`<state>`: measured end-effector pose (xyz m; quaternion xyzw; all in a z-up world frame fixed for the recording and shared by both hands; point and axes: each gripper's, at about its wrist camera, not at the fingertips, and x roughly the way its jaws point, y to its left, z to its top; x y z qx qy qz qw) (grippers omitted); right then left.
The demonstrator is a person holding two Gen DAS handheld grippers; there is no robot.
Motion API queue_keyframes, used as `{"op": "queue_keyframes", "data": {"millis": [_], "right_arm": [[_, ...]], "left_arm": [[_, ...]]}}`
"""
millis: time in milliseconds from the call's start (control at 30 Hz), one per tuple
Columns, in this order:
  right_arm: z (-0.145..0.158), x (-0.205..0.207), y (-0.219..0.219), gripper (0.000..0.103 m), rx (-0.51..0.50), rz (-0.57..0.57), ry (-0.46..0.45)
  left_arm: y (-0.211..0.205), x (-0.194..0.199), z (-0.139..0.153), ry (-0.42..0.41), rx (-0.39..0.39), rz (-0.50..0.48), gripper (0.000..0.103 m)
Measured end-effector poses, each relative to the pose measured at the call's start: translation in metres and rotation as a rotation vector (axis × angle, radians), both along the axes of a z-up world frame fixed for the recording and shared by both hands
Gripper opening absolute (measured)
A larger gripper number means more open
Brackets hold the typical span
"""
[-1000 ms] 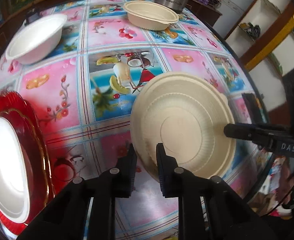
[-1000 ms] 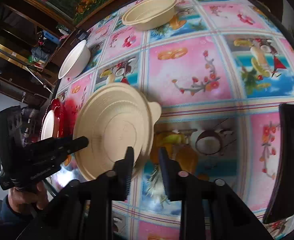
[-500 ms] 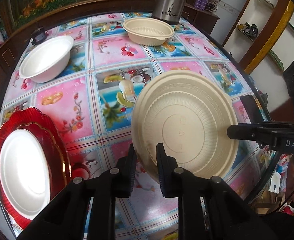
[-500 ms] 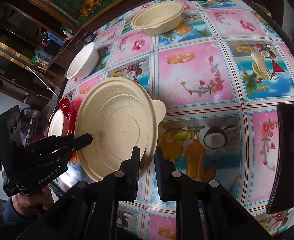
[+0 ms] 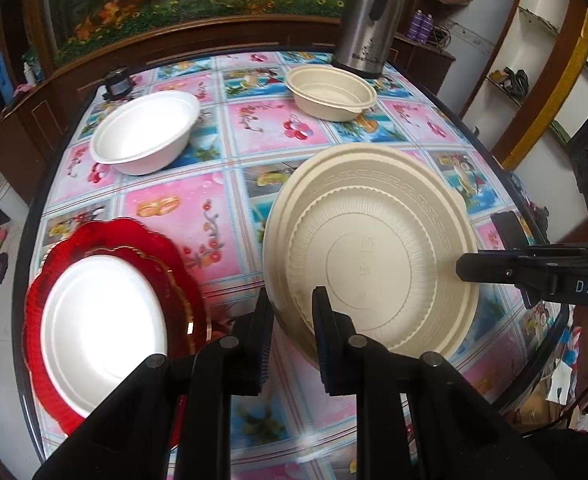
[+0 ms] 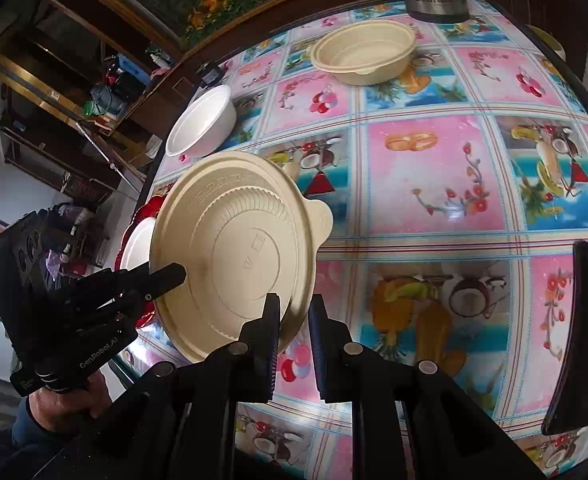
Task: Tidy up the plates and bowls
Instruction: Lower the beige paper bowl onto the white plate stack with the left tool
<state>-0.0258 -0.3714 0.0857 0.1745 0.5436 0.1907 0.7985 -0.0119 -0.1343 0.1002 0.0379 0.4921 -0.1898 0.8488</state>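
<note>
Two grips: left gripper and right gripper were each nearly closed, pinching opposite rims of the beige plate.
Plate: held tilted above the table.
Risk: uneven pull might have made the thin rim slip out.

My left gripper fills the bottom centre of the frame, its jaws pinched on the near rim of a beige ribbed plate that I hold tilted above the desk. At the right edge of the frame my right gripper reaches in and grips the same plate's opposite rim. At lower left a white plate lies on a red scalloped plate. At upper left sits a white bowl; at upper centre a beige bowl, and just behind it a steel flask. A fruit-and-flower patterned cloth covers the desk.
</note>
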Motion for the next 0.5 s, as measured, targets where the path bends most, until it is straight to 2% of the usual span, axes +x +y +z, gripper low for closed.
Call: {"op": "queue_keyframes", "data": {"millis": [500], "right_arm": [[0.012, 0.013, 0.047, 0.016, -0.004, 0.101, -0.027]], "left_arm": [[0.045, -0.011, 0.014, -0.041, -0.003, 0.099, 0.019]]}}
